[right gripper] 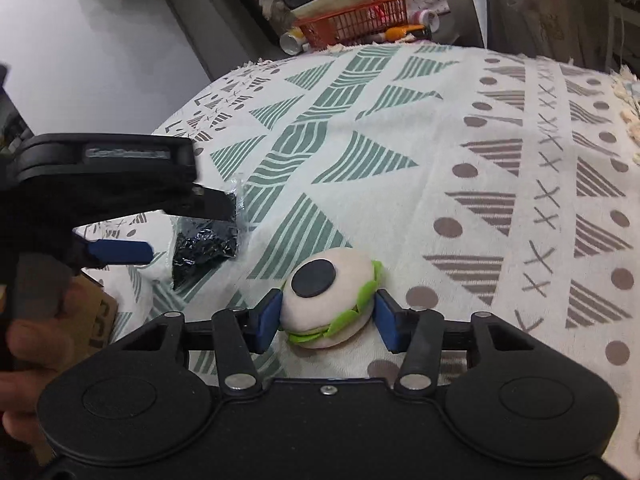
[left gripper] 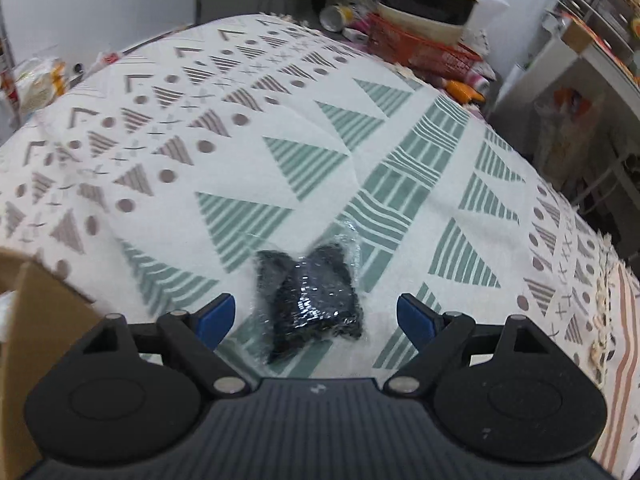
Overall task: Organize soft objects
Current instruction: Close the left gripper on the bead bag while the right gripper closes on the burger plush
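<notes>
Left tool (left gripper: pixel 316 316) spread wide around the black wrapped bundle (left gripper: pixel 310 300) on the table (left gripper: pixel 400 184); right tool (right gripper: pixel 326 320) pinches the burger toy (right gripper: pixel 330 298).

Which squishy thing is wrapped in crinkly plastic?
The black bundle between the open left tongs. Clear shiny wrap covers it. The burger plushie between the right tongs is bare, with no wrapper.

Left wrist view: low over patterned cloth (left gripper: pixel 320 140), facing forward, close on black wrapped bundle (left gripper: pixel 310 300). Right wrist view: same cloth, further right; shares bundle and orange basket (right gripper: pixel 356 20).
</notes>
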Available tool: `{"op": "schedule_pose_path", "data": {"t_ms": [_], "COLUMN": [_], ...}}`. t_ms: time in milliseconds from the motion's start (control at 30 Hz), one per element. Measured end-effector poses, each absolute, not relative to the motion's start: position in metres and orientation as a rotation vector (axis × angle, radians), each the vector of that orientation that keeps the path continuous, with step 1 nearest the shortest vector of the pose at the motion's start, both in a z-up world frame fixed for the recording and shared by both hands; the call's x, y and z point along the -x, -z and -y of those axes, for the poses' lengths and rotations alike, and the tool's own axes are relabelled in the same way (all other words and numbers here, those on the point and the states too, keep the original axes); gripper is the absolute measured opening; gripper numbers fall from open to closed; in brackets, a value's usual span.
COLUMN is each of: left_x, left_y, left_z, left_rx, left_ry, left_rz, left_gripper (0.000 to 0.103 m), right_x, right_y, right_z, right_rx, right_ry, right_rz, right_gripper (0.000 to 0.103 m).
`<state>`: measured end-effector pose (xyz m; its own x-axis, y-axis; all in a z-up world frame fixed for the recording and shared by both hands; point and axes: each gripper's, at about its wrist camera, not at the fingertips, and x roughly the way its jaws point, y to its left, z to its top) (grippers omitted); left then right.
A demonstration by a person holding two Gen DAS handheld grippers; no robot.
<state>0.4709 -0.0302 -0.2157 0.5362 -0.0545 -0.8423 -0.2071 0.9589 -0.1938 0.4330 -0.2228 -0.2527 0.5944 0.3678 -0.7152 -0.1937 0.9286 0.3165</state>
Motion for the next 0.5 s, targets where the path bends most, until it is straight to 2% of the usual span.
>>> {"op": "schedule_pose_path", "data": {"t_ms": [100, 233, 367, 433, 500], "left_x": [-0.477, -0.483, -0.482, -0.482, -0.482], "left_y": [0.224, 0.238, 0.244, 0.243, 0.241], "left_z": [0.031, 0.028, 0.025, 0.027, 0.027], "left_rx": [0.287, 0.300, 0.338, 0.344, 0.357], "left_ry": [-0.107, -0.141, -0.153, -0.149, -0.149], "left_rz": [-1.003, -1.036, -1.042, -1.044, -1.047], "left_gripper": [0.087, 0.086, 0.081, 0.069, 0.062], "right_x": [-0.432, -0.430, -0.430, -0.431, -0.432], "right_y": [0.255, 0.257, 0.258, 0.259, 0.259], "right_z": [0.213, 0.203, 0.197, 0.197, 0.196], "right_rx": [-0.163, -0.112, -0.065, -0.065, -0.042], "right_ry": [-0.326, -0.351, -0.351, -0.347, -0.336], "right_rz": [-0.847, -0.825, -0.803, -0.797, -0.789], "right_gripper": [0.054, 0.071, 0.072, 0.070, 0.064]}}
